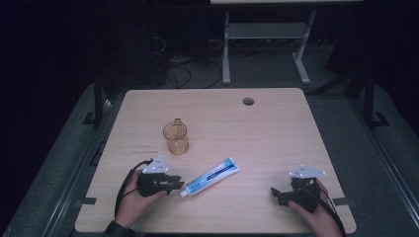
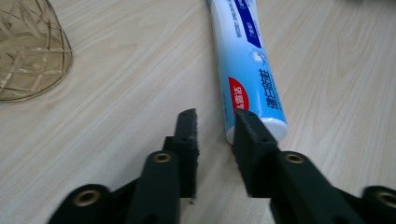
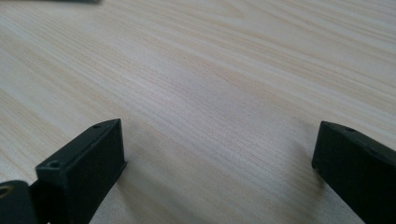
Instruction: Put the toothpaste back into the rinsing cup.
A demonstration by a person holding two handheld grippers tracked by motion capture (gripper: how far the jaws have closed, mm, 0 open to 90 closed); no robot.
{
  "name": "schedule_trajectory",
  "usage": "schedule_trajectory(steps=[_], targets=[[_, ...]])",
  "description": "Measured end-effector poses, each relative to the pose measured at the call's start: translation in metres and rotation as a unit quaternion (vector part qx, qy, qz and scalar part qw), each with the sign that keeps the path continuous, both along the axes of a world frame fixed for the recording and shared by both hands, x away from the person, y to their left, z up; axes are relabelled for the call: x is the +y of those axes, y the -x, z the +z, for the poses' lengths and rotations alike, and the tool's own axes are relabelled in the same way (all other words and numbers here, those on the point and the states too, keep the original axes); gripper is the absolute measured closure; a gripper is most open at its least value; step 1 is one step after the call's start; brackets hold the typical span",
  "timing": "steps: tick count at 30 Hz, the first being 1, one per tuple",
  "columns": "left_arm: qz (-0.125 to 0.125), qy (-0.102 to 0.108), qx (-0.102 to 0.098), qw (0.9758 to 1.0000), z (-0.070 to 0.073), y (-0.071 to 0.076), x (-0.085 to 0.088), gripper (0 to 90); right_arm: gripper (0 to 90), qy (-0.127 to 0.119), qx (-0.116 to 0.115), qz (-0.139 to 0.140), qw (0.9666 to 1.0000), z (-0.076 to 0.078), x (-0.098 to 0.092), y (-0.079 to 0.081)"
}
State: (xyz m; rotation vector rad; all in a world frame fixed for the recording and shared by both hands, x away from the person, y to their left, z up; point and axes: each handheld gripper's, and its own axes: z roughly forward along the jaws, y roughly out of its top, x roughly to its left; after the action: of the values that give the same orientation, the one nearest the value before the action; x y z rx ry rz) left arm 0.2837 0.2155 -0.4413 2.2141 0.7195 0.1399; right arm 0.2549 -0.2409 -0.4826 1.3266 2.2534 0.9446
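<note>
While both hands rest low on the table (image 1: 276,123), left gripper (image 2: 215,128) jaws parted beside the toothpaste tube (image 2: 247,74), seemingly untouched, right gripper (image 3: 219,154) jaws spread wide.

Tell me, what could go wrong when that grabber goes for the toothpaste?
1. The left gripper has open jaws, but the toothpaste tube sits in front of one jaw, not in the gap. Closing now might just push the tube away.
2. The tube is round and lies flat on the table, so it could roll or slip out.
3. The amber glass cup stands close by; a swing of the hand could knock it over.
</note>
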Motion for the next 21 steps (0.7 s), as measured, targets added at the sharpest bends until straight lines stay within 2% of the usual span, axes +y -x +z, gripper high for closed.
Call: schedule_trajectory(steps=[8,13,21], targets=[[0.019,-0.011,0.006,0.9997,0.005,-0.008,-0.008,43.3,1.9,0.0,0.0,0.0,1.0,0.0,0.0,0.0],[0.008,-0.014,0.019,0.9997,0.012,-0.014,-0.017,36.3,1.9,0.0,0.0,0.0,1.0,0.0,0.0,0.0],[-0.008,-0.027,0.015,0.9995,0.022,-0.023,-0.034,30.8,1.9,0.0,0.0,0.0,1.0,0.0,0.0,0.0]])
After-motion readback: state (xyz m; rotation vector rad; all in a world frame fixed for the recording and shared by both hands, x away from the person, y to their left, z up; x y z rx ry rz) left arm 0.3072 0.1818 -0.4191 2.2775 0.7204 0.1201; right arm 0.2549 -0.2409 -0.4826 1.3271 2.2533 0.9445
